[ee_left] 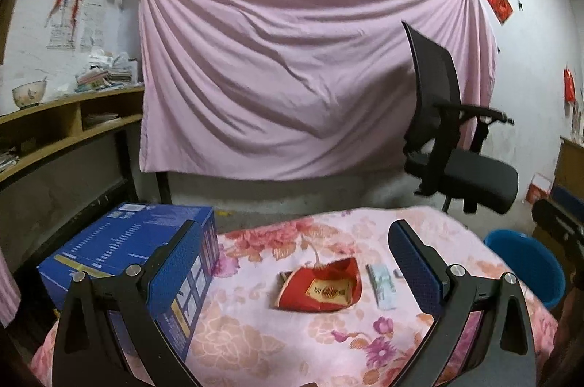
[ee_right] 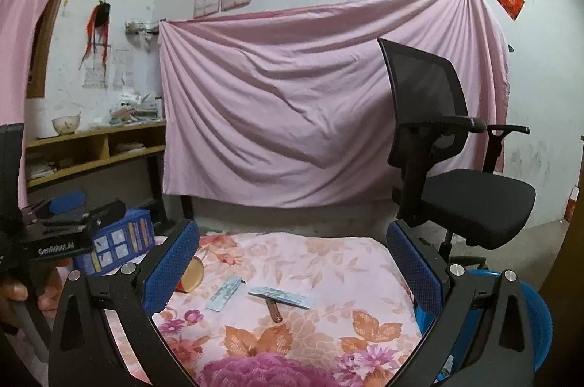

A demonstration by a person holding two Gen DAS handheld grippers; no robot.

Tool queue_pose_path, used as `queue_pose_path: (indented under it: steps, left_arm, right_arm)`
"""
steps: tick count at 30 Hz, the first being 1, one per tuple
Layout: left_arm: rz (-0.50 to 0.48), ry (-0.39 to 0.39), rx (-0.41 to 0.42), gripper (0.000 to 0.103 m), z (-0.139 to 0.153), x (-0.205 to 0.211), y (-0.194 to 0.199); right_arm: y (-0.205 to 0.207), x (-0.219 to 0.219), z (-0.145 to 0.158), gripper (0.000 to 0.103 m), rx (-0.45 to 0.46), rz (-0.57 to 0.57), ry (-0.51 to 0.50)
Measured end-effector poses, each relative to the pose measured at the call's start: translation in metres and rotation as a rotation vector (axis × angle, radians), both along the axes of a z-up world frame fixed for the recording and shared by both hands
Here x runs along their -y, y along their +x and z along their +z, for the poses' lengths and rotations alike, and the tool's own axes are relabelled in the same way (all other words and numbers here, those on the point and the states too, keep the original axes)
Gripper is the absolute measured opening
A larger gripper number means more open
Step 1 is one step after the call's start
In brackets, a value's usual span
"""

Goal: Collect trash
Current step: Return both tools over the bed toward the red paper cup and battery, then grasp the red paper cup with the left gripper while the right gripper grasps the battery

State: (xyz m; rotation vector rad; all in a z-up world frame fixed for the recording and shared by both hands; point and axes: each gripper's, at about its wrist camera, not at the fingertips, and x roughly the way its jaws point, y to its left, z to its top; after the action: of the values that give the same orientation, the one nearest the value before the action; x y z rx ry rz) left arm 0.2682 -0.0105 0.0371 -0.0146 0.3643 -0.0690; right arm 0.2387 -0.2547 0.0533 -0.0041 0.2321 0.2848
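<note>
Both tongs released, jaws spread wide, nothing held. Left gripper [ee_left: 295, 263] hovers over the floral cloth [ee_left: 255, 343]; right gripper [ee_right: 292, 263] likewise, further right.

Left to right in the left view: blue box [ee_left: 124, 252] at 9 o'clock, touching the left finger's outline. Red packet [ee_left: 319, 288] dead centre between the fingers, crumpled, torn open at the top, gold emblem on its face, lying flat. Just beside it at 3 o'clock, a pale slim wrapper [ee_left: 381, 286]. Blue bin [ee_left: 525, 263] off the cloth's edge, further toward 3 o'clock.

Right view: the packet's edge [ee_right: 191, 275] peeks behind the left finger at 9 o'clock; two pale flat wrappers [ee_right: 223, 292] [ee_right: 283, 296] centre; a thin brown stick [ee_right: 273, 310] under the second one.

Step in hand, likely: the first pick. Left tongs are lined up on the packet. Advice: descend straight, straddle the raised torn rim rather than the flat body, avoid pinching cloth. Flat wrappers will need an edge pinch; expect slipping.
</note>
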Motion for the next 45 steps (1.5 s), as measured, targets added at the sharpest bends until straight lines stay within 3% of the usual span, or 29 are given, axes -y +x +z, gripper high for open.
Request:
queue_pose_path:
  steps: [7,11,15,19,25,28,31,32,39,45]
  left_arm:
    - [-0.052,0.01,-0.109,0.099,-0.016,0.002,0.028]
    - [-0.085,0.031,-0.163,0.099,-0.024,0.009,0.042]
    - [-0.105,0.082,-0.23,0.099,-0.037,0.017,0.057]
    - [-0.118,0.097,-0.323,0.099,-0.052,0.02,0.074]
    - [-0.118,0.073,-0.433,0.099,-0.065,0.015,0.094]
    - [-0.126,0.057,-0.481,0.097,-0.071,0.012,0.102]
    - [-0.126,0.032,-0.529,0.077,-0.077,0.008,0.108]
    - [-0.131,0.022,-0.543,0.074,-0.078,0.006,0.108]
    - [-0.15,-0.013,-0.524,0.073,-0.069,0.003,0.099]
    - [-0.169,-0.037,-0.483,0.073,-0.058,0.01,0.071]
  right_arm:
    - [0.029,-0.003,-0.016,0.102,-0.147,-0.015,-0.011]
    - [0.048,-0.005,-0.028,0.083,-0.274,0.003,-0.018]
    - [0.066,-0.013,-0.046,0.072,-0.413,0.041,-0.051]
    - [0.077,-0.021,-0.061,0.068,-0.521,0.071,-0.09]
    - [0.094,-0.031,-0.083,0.052,-0.657,0.109,-0.123]
    - [0.101,-0.033,-0.089,0.045,-0.692,0.116,-0.125]
    - [0.109,-0.034,-0.093,0.039,-0.713,0.126,-0.129]
    - [0.111,-0.035,-0.095,0.035,-0.72,0.129,-0.13]
    - [0.104,-0.031,-0.093,0.011,-0.731,0.18,-0.12]
    - [0.092,-0.022,-0.089,0.008,-0.72,0.214,-0.085]
